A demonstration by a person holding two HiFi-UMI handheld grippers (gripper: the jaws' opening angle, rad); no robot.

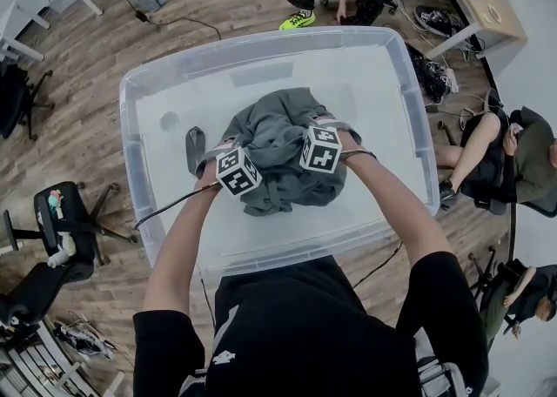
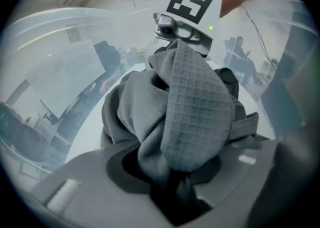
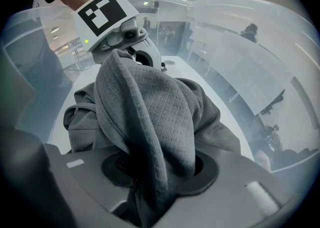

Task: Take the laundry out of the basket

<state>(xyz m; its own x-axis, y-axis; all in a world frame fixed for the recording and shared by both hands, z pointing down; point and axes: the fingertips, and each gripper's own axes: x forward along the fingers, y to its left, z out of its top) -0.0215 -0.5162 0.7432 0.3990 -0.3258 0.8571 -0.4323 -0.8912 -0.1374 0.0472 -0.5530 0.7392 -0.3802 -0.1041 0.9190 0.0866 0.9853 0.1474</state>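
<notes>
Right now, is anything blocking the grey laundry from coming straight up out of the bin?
Nothing visible. The left gripper and right gripper are both clamped on the grey laundry, and the clear bin is open on top, with only its walls around the cloth.

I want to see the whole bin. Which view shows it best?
The head view: it shows the bin whole, from above. Both gripper views show only parts of its clear walls behind the grey cloth.

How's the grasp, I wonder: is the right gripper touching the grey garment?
Touching: right gripper view shows the right gripper pinching a fold of the grey garment.
</notes>
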